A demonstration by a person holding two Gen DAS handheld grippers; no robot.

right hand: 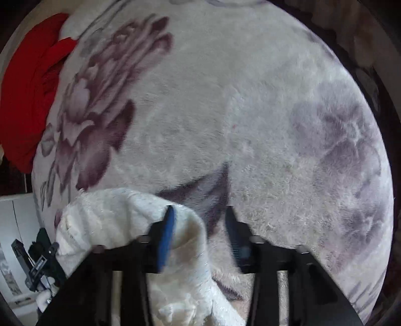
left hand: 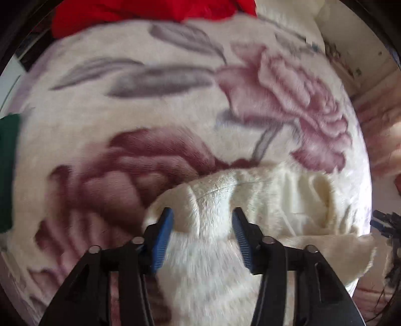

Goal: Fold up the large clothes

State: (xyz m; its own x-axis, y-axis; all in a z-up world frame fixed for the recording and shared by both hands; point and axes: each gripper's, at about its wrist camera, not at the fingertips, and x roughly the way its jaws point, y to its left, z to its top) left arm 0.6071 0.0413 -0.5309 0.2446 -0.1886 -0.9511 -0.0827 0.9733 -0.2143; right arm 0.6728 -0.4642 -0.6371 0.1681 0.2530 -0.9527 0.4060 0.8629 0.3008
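Observation:
A cream fleece garment (left hand: 263,195) lies bunched on a floral plush blanket (left hand: 155,120). In the left wrist view my left gripper (left hand: 203,215) points down over it. A thick fold of the fleece fills the gap between the blue pads (left hand: 163,233), which stand apart and do not visibly pinch it. In the right wrist view the same garment (right hand: 112,215) drapes over the left finger of my right gripper (right hand: 200,213). The right finger (right hand: 233,225) is bare, and the blanket (right hand: 225,112) shows through the wide gap, so these jaws are open.
A red cloth (left hand: 140,12) lies at the blanket's far edge, also in the right wrist view (right hand: 27,87). A dark green item (left hand: 8,170) sits at the left edge. The other gripper shows at the right border (left hand: 383,223) and at the lower left (right hand: 40,255). White furniture (right hand: 17,220) stands beside the bed.

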